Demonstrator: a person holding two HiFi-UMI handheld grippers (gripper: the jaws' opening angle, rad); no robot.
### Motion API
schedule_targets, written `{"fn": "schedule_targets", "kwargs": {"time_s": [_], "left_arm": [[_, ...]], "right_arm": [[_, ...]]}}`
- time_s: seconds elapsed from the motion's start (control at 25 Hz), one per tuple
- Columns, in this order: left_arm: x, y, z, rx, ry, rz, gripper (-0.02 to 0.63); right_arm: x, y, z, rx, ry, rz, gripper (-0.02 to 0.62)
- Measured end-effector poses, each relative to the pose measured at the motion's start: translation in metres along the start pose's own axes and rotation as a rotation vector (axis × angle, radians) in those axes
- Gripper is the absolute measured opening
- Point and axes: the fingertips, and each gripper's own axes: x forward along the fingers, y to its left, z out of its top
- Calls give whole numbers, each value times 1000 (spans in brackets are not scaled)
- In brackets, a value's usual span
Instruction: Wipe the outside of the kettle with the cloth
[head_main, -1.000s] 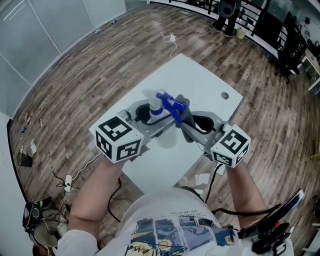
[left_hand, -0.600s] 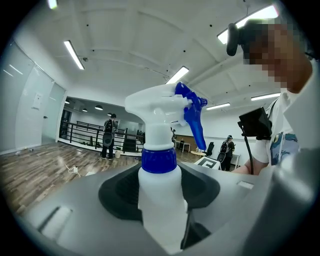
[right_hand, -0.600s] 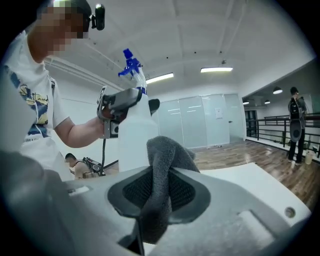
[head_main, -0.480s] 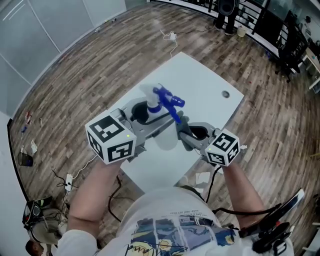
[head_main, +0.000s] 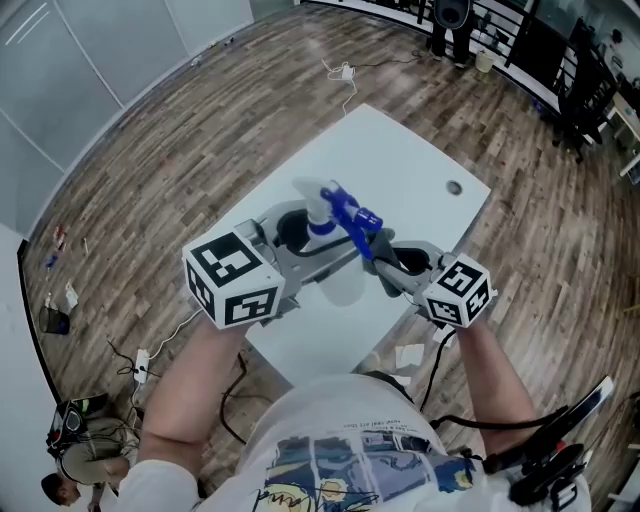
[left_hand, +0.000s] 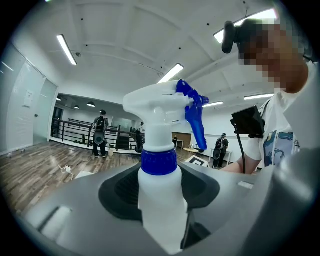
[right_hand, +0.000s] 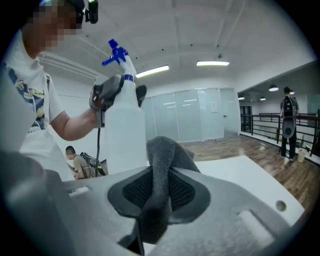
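My left gripper (head_main: 303, 238) is shut on a white spray bottle (head_main: 322, 212) with a blue trigger and collar, held upright above the white table (head_main: 400, 150). In the left gripper view the bottle (left_hand: 159, 190) fills the gap between the jaws of the left gripper (left_hand: 160, 202). My right gripper (head_main: 388, 258) is shut on a grey cloth (head_main: 377, 243), just right of the bottle. The right gripper view shows the cloth (right_hand: 162, 170) folded up out of the right gripper (right_hand: 159, 197), with the bottle (right_hand: 124, 130) behind it at the left. No kettle shows in any view.
The table has a round cable hole (head_main: 455, 187) near its right edge. On the wooden floor lie a white plug with its cord (head_main: 343, 73), cables (head_main: 135, 365) at the left and scraps of paper (head_main: 405, 355). People stand far off by a railing (left_hand: 100, 132).
The right gripper with the cloth has sunk, from beside the blue nozzle to lower beside the bottle. The left gripper and bottle have hardly shifted.
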Motion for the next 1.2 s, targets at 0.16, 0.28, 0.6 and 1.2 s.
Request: {"fn": "schedule_targets", "kwargs": {"time_s": [0.16, 0.28, 0.6, 1.2], "left_arm": [[1, -7, -6, 3, 32, -53, 206], [0, -16, -5, 14, 31, -92, 206], [-7, -25, 15, 24, -13, -125, 206], [-11, -30, 31, 28, -46, -104, 206]], "right_arm": [[-4, 19, 63, -72, -111, 49, 75], [-3, 32, 88, -121, -151, 92, 75], [5, 34, 56, -101, -88, 140, 75], [17, 37, -46, -43, 79, 111, 74]]}}
